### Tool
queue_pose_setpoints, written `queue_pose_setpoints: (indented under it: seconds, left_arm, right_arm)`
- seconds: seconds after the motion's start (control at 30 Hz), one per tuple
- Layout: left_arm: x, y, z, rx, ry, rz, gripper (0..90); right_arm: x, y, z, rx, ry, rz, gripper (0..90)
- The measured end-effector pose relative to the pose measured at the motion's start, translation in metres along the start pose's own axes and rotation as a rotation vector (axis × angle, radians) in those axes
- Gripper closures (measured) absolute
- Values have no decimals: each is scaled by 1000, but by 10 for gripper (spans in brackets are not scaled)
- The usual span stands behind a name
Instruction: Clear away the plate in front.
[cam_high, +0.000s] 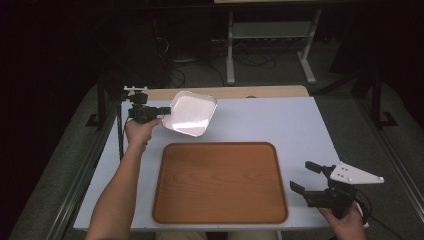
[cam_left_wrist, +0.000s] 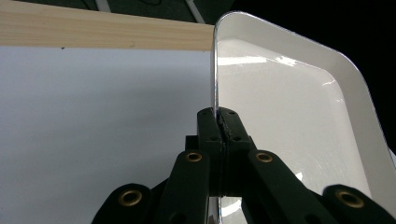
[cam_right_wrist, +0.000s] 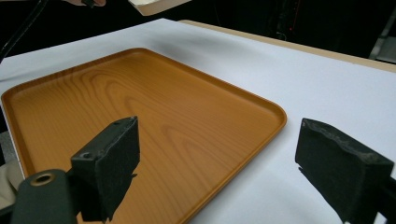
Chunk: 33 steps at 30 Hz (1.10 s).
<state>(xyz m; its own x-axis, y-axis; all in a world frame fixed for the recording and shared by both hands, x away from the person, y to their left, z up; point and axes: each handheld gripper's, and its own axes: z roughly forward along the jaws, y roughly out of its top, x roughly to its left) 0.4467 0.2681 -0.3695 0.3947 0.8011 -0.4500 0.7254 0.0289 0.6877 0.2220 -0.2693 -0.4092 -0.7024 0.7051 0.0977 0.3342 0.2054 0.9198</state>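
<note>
The high view looks forward and down from above the person's side, taking in the whole white table (cam_high: 300, 125), the wooden tray (cam_high: 220, 182) in the near middle and the floor beyond.

The left gripper view rides on the left hand-held gripper (cam_left_wrist: 220, 126), very close to the white dish (cam_left_wrist: 289, 116) clamped edge-on in its jaws, and faces across the table top toward its far wooden edge (cam_left_wrist: 102, 32).

The right gripper view sits low behind the right hand-held gripper (cam_right_wrist: 217, 163), looking between its open jaws across the tray (cam_right_wrist: 140, 107) toward the far left corner.

High and right gripper views share the tray and table; all three share the dish (cam_right_wrist: 156, 4).
</note>
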Motion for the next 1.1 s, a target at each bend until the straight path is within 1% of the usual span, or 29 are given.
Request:
queue_pose_setpoints:
  seconds: [0.07, 0.37, 0.67, 0.73, 0.9, 0.97, 1.1]
  left_arm:
    - [-1, -2, -2, -4, -2, -2, 894]
    - [-5, -9, -13, -4, -21, 15, 894]
    - [-10, -16, -25, -19, -38, 22, 894]
    - [-11, -18, -28, -19, -38, 29, 894]
    - [-11, -22, -35, -27, -43, 26, 894]
    - [-11, -24, -39, -25, -36, 33, 894]
    - [-11, -26, -45, -30, -40, 39, 894]
  right_arm:
    - [0, 0, 0, 2, 0, 0, 131]
    - [0, 0, 0, 1, -2, 0, 131]
    - [2, 1, 0, 5, 0, -5, 131]
    - [2, 1, 1, 6, 0, -4, 131]
    - [3, 1, 1, 5, 1, -7, 131]
    - [3, 1, 1, 7, 1, -8, 131]
    - [4, 1, 1, 8, 0, -10, 131]
